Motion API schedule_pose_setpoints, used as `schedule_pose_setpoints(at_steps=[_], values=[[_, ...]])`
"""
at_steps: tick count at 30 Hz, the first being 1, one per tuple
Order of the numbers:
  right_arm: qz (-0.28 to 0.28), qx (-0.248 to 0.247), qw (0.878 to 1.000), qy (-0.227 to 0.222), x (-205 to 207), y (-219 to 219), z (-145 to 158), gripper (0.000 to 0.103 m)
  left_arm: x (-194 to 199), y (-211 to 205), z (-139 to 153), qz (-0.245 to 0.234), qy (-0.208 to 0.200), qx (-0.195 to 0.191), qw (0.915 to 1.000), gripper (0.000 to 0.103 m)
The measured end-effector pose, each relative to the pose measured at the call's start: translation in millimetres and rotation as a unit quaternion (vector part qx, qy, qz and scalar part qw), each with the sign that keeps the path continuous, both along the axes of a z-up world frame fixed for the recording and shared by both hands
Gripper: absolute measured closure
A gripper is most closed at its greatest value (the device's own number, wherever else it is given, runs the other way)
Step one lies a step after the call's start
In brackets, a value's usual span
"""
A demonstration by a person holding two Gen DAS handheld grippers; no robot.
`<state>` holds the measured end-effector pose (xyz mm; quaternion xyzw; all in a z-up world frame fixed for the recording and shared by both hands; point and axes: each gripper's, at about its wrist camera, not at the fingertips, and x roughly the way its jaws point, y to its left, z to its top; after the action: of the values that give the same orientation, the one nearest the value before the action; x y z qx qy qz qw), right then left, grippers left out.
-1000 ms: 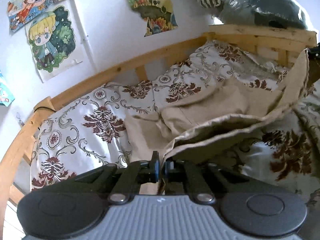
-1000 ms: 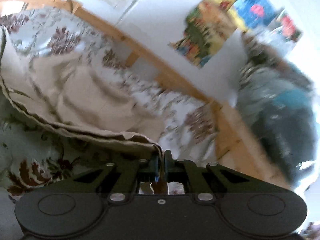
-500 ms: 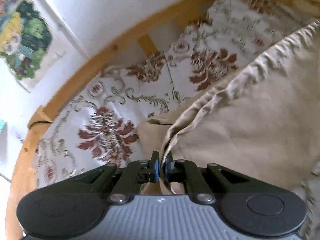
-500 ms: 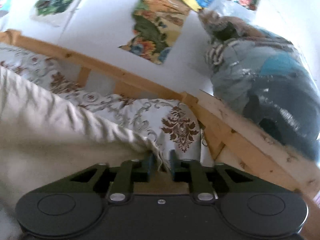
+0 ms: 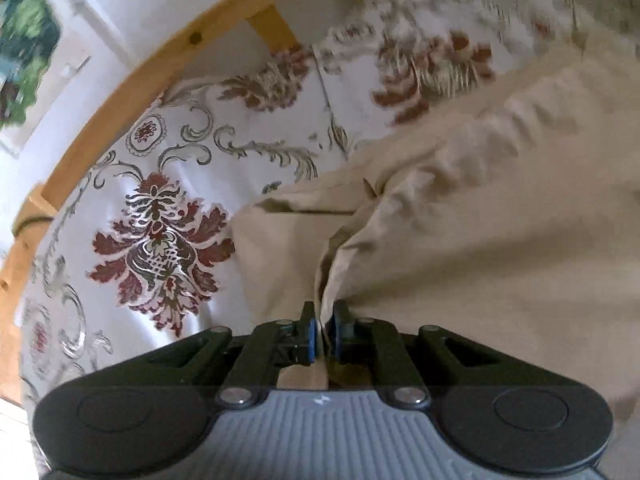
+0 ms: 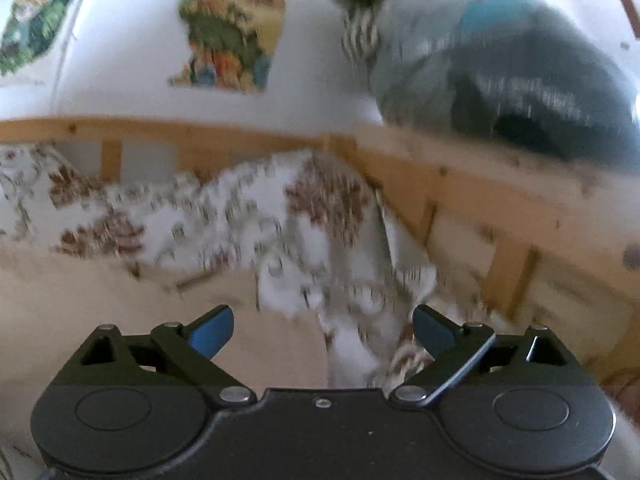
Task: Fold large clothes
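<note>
A large beige garment (image 5: pixel 480 220) lies folded over itself on a floral bedspread (image 5: pixel 160 240). My left gripper (image 5: pixel 322 320) is shut on a bunched edge of the garment, low over the bed. In the right wrist view the garment (image 6: pixel 100 288) lies flat at the lower left. My right gripper (image 6: pixel 322 326) is open and empty, its blue pads wide apart above the garment's right edge and the bedspread (image 6: pixel 280 220).
A wooden bed rail (image 5: pixel 168 68) runs along the white wall behind the bed and continues round the right side (image 6: pixel 480 200). A plastic-wrapped bundle of bedding (image 6: pixel 500 60) sits on the rail's corner. Posters (image 6: pixel 232 28) hang on the wall.
Both grippers carried the garment's edge forward and down over the garment. The right gripper opened and let the fabric go. The left stays shut on it.
</note>
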<state>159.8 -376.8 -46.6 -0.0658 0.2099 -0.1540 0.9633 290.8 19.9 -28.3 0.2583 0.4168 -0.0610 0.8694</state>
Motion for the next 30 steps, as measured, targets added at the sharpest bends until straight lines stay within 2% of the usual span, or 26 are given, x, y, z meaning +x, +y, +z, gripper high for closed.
schedule_pose_setpoints(at_steps=[2, 3, 4, 5, 8, 10, 12, 14, 17, 18, 20, 21, 23, 25, 27, 28, 30], values=[[-0.009, 0.008, 1.000, 0.028, 9, -2, -13, 0.008, -2, 19, 11, 0.018, -0.002, -0.077, 0.9969, 0.078], [-0.011, 0.011, 0.999, 0.038, 12, -2, -19, 0.008, -2, 31, 20, 0.040, 0.000, -0.119, 0.9921, 0.049], [-0.010, 0.014, 0.999, 0.048, 14, -1, -25, 0.008, -3, 40, 27, 0.061, -0.003, -0.147, 0.9873, 0.027], [-0.008, 0.016, 0.998, 0.054, 15, 1, -29, 0.008, -5, 50, 35, 0.084, -0.011, -0.171, 0.9815, 0.022], [0.001, 0.008, 0.999, 0.050, 20, 7, -31, 0.008, -10, 78, 59, 0.137, -0.027, -0.208, 0.9681, 0.016], [0.003, 0.008, 0.999, 0.045, 23, 7, -29, 0.006, -16, 97, 70, 0.159, -0.047, -0.224, 0.9604, 0.006], [0.001, 0.010, 0.999, 0.042, 22, 8, -28, 0.004, -27, 114, 72, 0.169, -0.060, -0.231, 0.9562, 0.005], [0.000, 0.013, 0.999, 0.042, 21, 7, -25, 0.003, -39, 127, 66, 0.165, -0.055, -0.255, 0.9511, 0.005], [-0.003, 0.018, 0.999, 0.033, 20, 6, -20, 0.001, -70, 141, 56, 0.148, -0.059, -0.337, 0.9278, 0.009], [-0.003, 0.021, 0.999, 0.029, 19, 5, -19, 0.001, -80, 141, 53, 0.146, -0.065, -0.349, 0.9234, 0.009], [0.001, 0.027, 0.999, 0.030, 21, 4, -19, 0.001, -94, 139, 48, 0.145, -0.075, -0.351, 0.9222, 0.009], [0.001, 0.030, 0.999, 0.033, 21, 3, -19, 0.001, -98, 136, 45, 0.141, -0.074, -0.346, 0.9246, 0.009], [0.005, 0.038, 0.999, 0.037, 19, 3, -20, 0.001, -100, 124, 40, 0.122, -0.067, -0.312, 0.9398, 0.009], [0.005, 0.039, 0.999, 0.031, 16, 4, -18, 0.001, -96, 108, 36, 0.113, -0.070, -0.252, 0.9585, 0.009], [0.009, 0.040, 0.999, 0.026, 15, 6, -17, 0.001, -84, 93, 33, 0.121, -0.083, -0.203, 0.9681, 0.009], [0.012, 0.038, 0.999, 0.026, 14, 7, -17, 0.001, -75, 88, 31, 0.145, -0.085, -0.177, 0.9697, 0.010], [0.017, 0.026, 0.999, 0.028, 14, 11, -21, 0.001, -52, 85, 28, 0.192, -0.081, -0.161, 0.9647, 0.010]])
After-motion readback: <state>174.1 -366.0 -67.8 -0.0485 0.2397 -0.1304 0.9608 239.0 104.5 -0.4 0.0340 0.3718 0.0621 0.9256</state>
